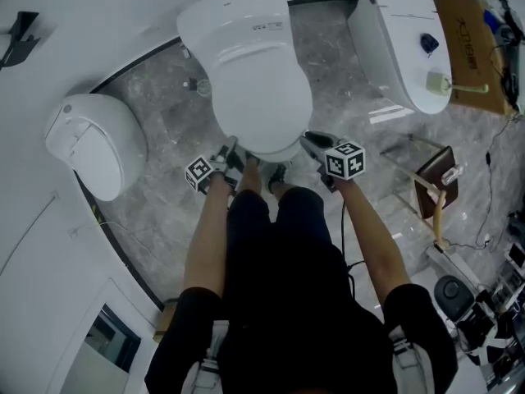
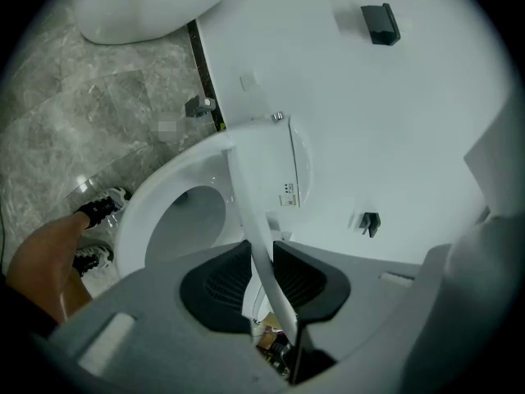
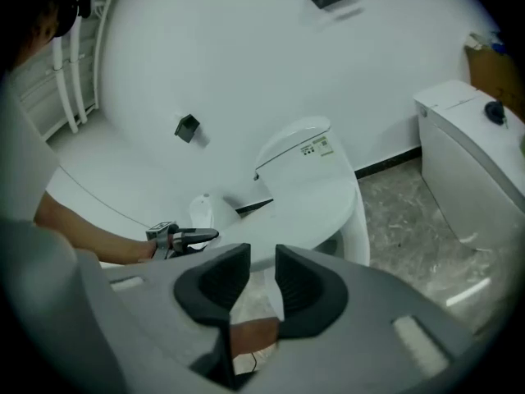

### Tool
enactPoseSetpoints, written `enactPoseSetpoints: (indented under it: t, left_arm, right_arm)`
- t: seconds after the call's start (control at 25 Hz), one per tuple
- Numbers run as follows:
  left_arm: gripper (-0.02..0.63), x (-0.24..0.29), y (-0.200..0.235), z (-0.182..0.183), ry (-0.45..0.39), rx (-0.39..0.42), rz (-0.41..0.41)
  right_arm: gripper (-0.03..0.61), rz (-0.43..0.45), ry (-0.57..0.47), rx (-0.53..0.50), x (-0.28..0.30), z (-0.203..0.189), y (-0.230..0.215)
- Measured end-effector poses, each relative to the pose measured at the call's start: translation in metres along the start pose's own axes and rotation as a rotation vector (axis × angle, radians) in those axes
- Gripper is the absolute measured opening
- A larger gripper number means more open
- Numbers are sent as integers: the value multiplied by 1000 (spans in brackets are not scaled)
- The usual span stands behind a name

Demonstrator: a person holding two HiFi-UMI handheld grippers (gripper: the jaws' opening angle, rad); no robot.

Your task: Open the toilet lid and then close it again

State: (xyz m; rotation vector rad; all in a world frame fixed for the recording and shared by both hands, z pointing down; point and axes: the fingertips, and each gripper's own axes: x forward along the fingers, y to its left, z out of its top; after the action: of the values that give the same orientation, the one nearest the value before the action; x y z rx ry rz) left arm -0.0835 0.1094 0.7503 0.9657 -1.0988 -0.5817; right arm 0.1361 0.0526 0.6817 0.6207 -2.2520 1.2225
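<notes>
Left jaws: on the left gripper [image 2: 261,261] we see both black pads closed in on the lid [image 2: 246,195]. Its thin white rim fills the gap between them, so it is gripped.
Right jaws: the right gripper [image 3: 262,271] is drawn in to a narrow gap. A strip of the lid's white rim sits in that gap, against the right pad, and we read this as a grip too.
Grip places: from the head view we see the two grippers on the lid's near edge, one at its left corner and one at its right.
Lid: it is tilted up at the near edge and hinged at the far end. In the left gripper view it stands clear of the seat.
Seat and bowl: the seat [image 2: 134,220] is a white ring lying flat, and the bowl [image 2: 193,220] shows through it, left of the lifted rim.
Toilet [image 1: 234,15]: it stands at the middle against the curved far wall, straight ahead of us.
Arms: both bare forearms reach forward to it.
Shoes [image 2: 102,212]: black and white, on the floor [image 1: 164,89] of grey marble, near the bowl.
Neighbours: a second toilet [image 1: 94,142] stands to the left. A third toilet [image 1: 402,43] stands at the far right beside a cardboard box [image 1: 467,52].
</notes>
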Motion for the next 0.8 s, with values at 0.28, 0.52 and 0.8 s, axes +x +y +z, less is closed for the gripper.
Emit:
enactPoseSetpoints:
  t: [0.28,0.52,0.8]
  left_arm:
    - [83,3,-33,16,-38,-99,-100]
    - [86,2,-38,23,44,-98,-49]
    - [86,4,-52,30,111,-115,-48]
  right_arm:
    - [100,-50,10,-100,-3,13,28]
    - [100,-167,39,-307,-1,41,40]
    - [109,-239,117,-593,4,67,64]
